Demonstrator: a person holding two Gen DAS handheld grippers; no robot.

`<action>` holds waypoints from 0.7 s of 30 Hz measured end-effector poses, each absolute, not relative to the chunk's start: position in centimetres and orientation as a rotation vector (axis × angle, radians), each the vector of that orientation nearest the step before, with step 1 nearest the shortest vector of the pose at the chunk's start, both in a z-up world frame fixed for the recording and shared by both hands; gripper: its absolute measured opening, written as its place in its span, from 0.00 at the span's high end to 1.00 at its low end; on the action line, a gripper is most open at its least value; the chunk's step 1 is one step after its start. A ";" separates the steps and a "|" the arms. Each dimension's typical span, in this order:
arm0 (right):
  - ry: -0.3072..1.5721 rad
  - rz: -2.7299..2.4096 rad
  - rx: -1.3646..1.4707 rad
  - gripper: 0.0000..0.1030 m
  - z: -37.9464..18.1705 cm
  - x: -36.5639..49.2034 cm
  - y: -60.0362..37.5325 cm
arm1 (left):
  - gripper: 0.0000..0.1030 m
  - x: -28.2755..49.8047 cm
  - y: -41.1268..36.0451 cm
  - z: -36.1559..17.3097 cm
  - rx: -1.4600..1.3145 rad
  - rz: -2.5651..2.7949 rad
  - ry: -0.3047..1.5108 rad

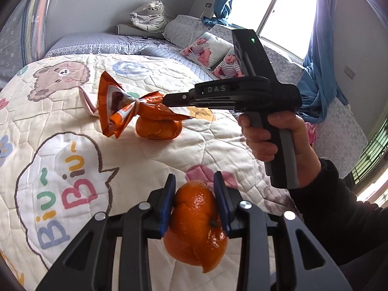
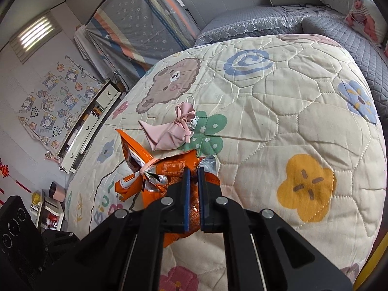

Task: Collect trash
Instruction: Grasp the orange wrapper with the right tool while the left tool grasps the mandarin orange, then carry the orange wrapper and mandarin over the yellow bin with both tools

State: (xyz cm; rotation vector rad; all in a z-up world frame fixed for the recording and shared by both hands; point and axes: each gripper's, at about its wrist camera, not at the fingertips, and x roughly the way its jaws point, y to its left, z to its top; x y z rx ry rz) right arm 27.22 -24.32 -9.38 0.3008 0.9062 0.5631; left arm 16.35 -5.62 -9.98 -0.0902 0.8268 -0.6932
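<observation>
Quilt (image 1: 218,140): cream, printed with a bear, flowers and "Biu Biu"; fills the middle and lower part of both views and lies over a bed.
Bedding (image 1: 101,43): grey quilted cover beyond the quilt, upper centre of the left view; a baby-print pillow (image 1: 208,48) sits at upper centre-right under the window.
Person: a hand (image 1: 274,138) in a dark sleeve at right of the left view grips the handle of the right gripper.
Right gripper (image 2: 193,169): jaws clenched on the wrapper, pads pinching its foil; seen side-on in the left view at centre, tip at the wrapper's end.
Left gripper (image 1: 194,179): bottom centre of the left view, blue pads pressed on either side of the peel, grasping it.
Wrapper (image 1: 126,106): orange snack bag, crumpled and tied at its waist, held clear of the quilt at centre-left of the left view.
Peel (image 1: 196,220): orange skin, partly split, hanging between the left pads at bottom centre.
Second peel (image 1: 157,127): lies on the quilt just below the wrapper.
Pink cloth (image 2: 169,131): small knotted bundle on the quilt, centre of the right view, just beyond the wrapper.
</observation>
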 end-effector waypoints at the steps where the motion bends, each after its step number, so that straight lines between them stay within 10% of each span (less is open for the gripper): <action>1: 0.902 0.562 0.302 0.95 -9.3 27.0 -24.4 | 0.70 16.2 -5.4 -9.8 -0.095 -0.694 0.825; 21: 0.753 0.508 0.374 0.96 -4.2 23.8 -29.4 | 0.70 13.8 -5.0 -7.4 -0.069 -0.715 0.768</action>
